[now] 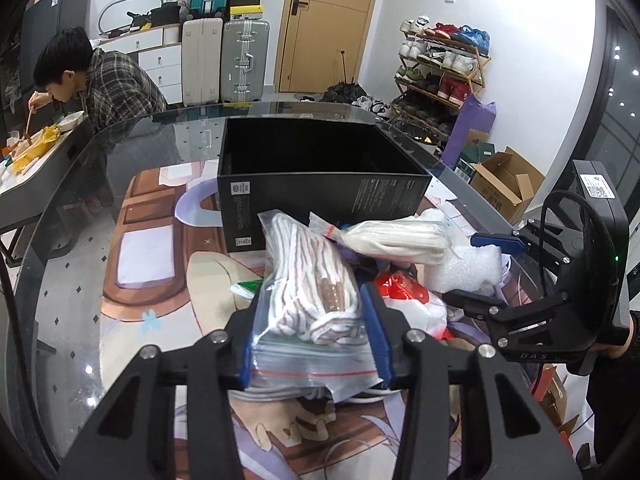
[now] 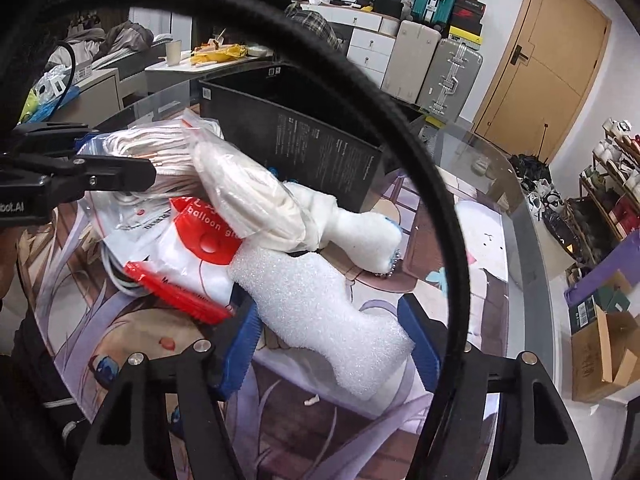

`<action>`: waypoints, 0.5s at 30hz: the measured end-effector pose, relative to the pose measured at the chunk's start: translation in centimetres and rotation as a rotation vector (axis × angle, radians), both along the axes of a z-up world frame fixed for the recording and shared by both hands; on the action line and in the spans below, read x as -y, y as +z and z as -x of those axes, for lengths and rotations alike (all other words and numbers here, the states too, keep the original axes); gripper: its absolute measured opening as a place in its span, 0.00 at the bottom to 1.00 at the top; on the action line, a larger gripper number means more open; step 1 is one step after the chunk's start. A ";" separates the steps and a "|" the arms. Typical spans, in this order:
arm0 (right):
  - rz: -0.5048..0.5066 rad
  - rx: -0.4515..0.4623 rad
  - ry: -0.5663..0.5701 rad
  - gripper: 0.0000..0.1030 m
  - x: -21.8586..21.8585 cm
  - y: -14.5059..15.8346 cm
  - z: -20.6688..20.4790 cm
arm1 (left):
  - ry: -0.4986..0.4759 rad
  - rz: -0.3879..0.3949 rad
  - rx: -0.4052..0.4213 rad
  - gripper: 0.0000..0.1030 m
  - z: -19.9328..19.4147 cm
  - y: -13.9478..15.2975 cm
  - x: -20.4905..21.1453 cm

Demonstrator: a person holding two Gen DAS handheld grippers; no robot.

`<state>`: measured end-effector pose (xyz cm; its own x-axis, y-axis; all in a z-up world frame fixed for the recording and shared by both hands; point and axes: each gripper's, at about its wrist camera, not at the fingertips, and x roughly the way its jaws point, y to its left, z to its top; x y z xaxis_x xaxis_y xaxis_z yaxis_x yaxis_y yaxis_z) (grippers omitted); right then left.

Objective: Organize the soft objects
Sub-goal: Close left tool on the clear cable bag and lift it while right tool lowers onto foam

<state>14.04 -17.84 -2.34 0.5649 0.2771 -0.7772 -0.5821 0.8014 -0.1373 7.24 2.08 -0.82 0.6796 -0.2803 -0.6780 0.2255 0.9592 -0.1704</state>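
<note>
Blue-padded jaws of the left gripper (image 1: 314, 334) clamp a clear zip bag of striped brown-and-white cloth (image 1: 310, 300), long axis pointing toward the open black cardboard box (image 1: 320, 178) beyond; right gripper (image 2: 332, 344) straddles white foam (image 2: 320, 320), contact unclear.

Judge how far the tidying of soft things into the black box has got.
Done: nothing that shows; the black box looks empty inside. In hand: the left gripper has its fingers on the bag of striped cloth; the right gripper straddles the white foam, contact unclear. Left: the bagged white roll, the red-and-white packet and the rest of the pile.
</note>
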 end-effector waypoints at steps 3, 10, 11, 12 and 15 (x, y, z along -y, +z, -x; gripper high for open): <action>-0.021 0.007 -0.004 0.67 0.5 0.4 0.4 | -0.005 0.001 0.006 0.38 0.3 0.2 -0.3; -0.056 0.014 -0.012 0.67 1.1 1.0 1.2 | -0.011 0.018 0.016 0.35 1.0 0.6 -0.7; -0.058 0.017 -0.013 0.67 1.1 1.1 1.3 | -0.012 0.022 0.015 0.34 1.0 0.6 -0.9; -0.061 0.019 -0.014 0.67 1.1 1.2 1.4 | -0.012 0.020 0.013 0.34 0.9 0.7 -0.8; -0.068 0.020 -0.013 0.67 1.2 1.3 1.5 | -0.017 0.006 0.002 0.36 0.7 0.6 -0.8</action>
